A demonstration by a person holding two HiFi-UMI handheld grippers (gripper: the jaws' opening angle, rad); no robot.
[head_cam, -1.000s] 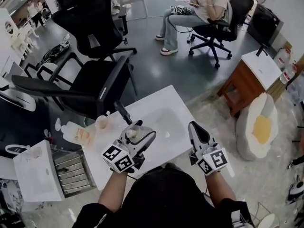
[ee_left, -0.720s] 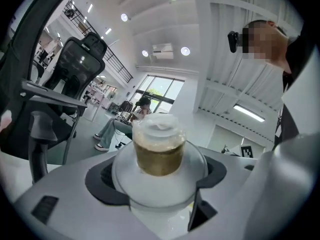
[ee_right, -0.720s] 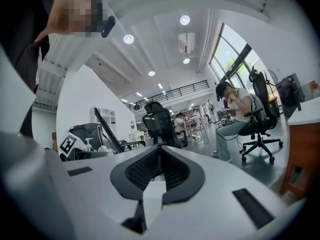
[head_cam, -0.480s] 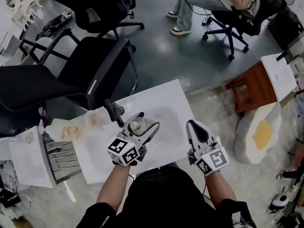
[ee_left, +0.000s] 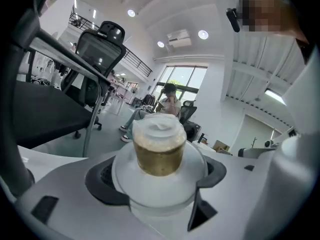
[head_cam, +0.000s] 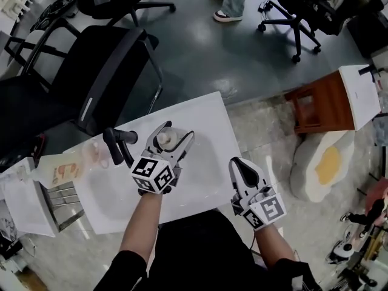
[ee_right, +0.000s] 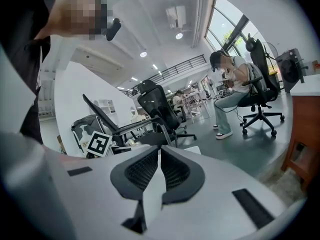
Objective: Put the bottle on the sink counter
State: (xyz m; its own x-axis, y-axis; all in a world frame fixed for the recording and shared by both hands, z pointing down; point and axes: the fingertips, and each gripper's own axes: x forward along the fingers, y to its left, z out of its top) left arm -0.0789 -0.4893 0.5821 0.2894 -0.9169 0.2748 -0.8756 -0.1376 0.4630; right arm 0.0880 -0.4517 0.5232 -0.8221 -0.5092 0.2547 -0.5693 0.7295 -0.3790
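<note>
Bottle (ee_left: 159,144), clear with a white cap on an amber neck, is clamped between the jaws of the left gripper (head_cam: 174,133). Its cap points out past the jaw tips, over the white worktop (head_cam: 209,111). To the right of those jaws, the right gripper (ee_right: 159,171) has its jaws pressed together with nothing between them. A black faucet (head_cam: 115,144) stands just left of the left jaws, and a labelled container (head_cam: 57,170) lies farther left. Beyond the worktop, ahead of both jaws, stands a black office chair (head_cam: 91,71).
</note>
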